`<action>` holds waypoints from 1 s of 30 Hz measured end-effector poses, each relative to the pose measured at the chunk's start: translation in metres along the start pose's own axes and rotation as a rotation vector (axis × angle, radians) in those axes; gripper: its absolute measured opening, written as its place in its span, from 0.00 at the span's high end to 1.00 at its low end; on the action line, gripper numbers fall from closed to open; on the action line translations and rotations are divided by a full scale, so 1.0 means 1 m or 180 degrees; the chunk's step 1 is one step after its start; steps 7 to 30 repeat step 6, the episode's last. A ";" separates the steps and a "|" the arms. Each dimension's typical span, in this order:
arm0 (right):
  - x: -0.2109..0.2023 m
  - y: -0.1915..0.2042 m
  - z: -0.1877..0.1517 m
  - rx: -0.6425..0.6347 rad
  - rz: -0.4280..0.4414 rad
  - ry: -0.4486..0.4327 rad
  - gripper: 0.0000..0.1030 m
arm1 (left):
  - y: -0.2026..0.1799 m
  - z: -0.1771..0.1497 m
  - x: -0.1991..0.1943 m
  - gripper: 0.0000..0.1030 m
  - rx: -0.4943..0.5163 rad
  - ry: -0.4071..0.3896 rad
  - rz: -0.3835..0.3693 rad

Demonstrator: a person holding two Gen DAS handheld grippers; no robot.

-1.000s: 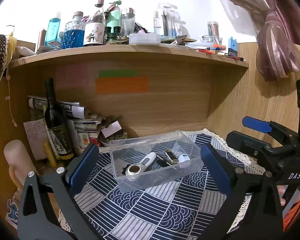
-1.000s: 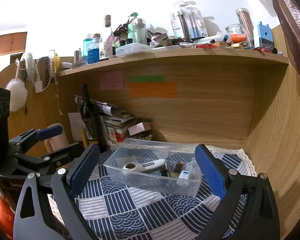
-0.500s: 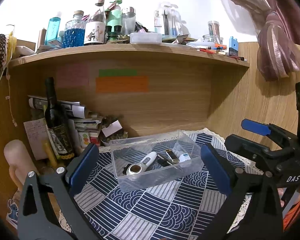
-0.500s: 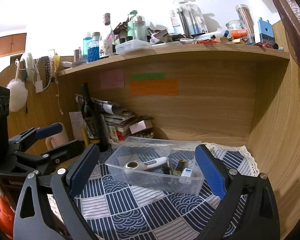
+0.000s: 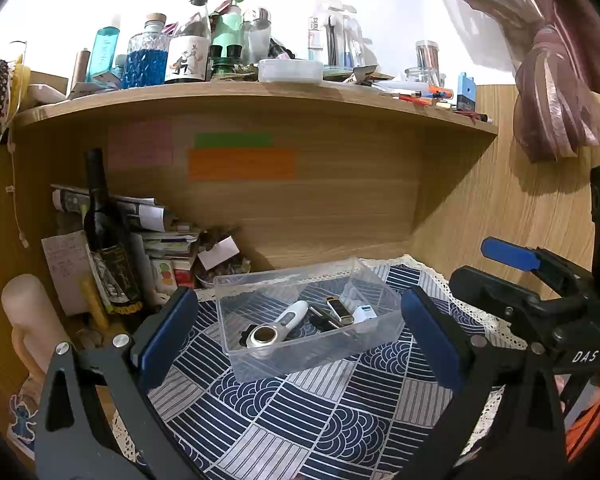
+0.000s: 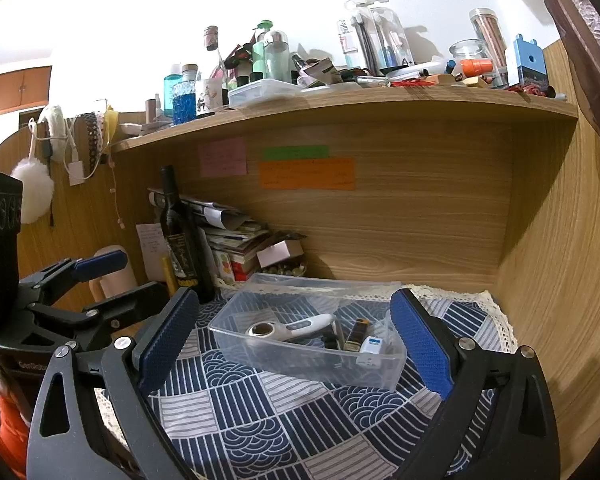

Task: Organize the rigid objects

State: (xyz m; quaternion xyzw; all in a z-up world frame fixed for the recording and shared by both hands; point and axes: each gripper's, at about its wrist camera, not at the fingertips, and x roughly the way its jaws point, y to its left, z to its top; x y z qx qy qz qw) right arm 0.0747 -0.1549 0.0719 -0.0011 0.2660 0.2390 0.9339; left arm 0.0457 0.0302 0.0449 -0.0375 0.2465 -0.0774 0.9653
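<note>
Clear bin [image 5: 260,354] on patterned cloth [image 5: 300,412], wine bottle [image 5: 104,236] left

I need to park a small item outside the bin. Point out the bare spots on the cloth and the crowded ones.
Bare patterned cloth lies in front of the clear bin, between both open grippers, and to the bin's right up to the wooden side wall. Crowded: the back left corner, with the wine bottle and paper stack.

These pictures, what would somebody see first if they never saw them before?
Probably the clear plastic box in the middle of the blue patterned cloth, with a white gadget and small things inside. Both open tongs, left and right, frame it. Above, a wooden shelf is crowded with bottles.
</note>
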 end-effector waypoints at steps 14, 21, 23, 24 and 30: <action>0.001 -0.001 0.000 0.0014 -0.0024 0.0002 0.04 | 0.002 0.001 0.003 0.00 -0.0053 0.0056 -0.0096; 0.001 -0.001 0.000 0.0014 -0.0024 0.0002 0.04 | 0.002 0.001 0.003 0.00 -0.0053 0.0056 -0.0096; 0.001 -0.001 0.000 0.0014 -0.0024 0.0002 0.04 | 0.002 0.001 0.003 0.00 -0.0053 0.0056 -0.0096; 0.001 -0.001 0.000 0.0014 -0.0024 0.0002 0.04 | 0.002 0.001 0.003 0.00 -0.0053 0.0056 -0.0096; 0.001 -0.001 0.000 0.0014 -0.0024 0.0002 0.04 | 0.002 0.001 0.003 0.00 -0.0053 0.0056 -0.0096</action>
